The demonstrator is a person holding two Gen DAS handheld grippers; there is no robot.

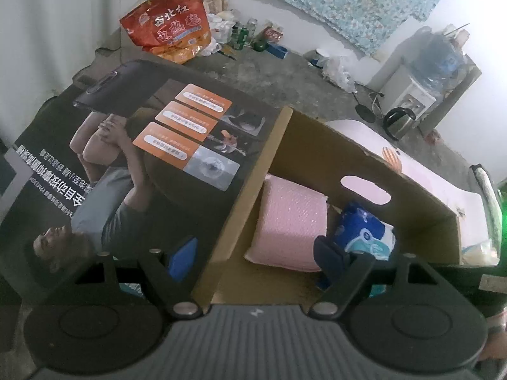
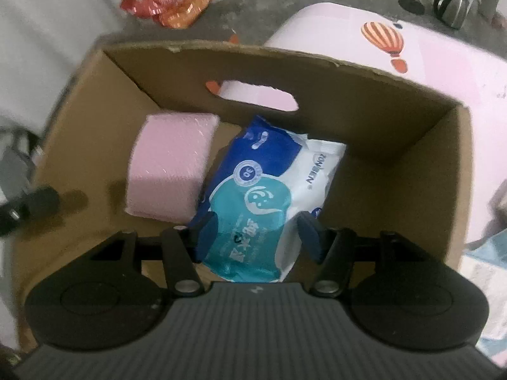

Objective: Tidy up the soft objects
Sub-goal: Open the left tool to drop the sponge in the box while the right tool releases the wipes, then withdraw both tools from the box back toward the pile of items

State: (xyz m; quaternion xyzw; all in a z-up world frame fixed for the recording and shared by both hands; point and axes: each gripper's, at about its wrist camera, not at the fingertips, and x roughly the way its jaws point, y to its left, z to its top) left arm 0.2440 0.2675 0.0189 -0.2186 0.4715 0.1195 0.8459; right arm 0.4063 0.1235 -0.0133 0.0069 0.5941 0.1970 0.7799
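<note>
An open cardboard box (image 2: 396, 120) holds a pink foam block (image 2: 171, 164) and a blue, teal and white wipes pack (image 2: 253, 190) that leans against the block. My right gripper (image 2: 257, 237) points down into the box, shut on the near end of the pack, which looks pinched narrower between the pads. My left gripper (image 1: 255, 258) hangs open over the left wall of the box (image 1: 364, 164), one finger outside and one inside near the foam block (image 1: 291, 224). Behind that finger lies the wipes pack (image 1: 364, 231). Nothing is pressed between the left pads.
The box's printed dark flap (image 1: 142, 158) lies open to the left. A pink table (image 2: 412, 57) with a balloon print stands behind the box. On the concrete floor are a red bag (image 1: 171, 28), a kettle (image 1: 397, 122), a water dispenser (image 1: 412, 95) and clutter along the wall.
</note>
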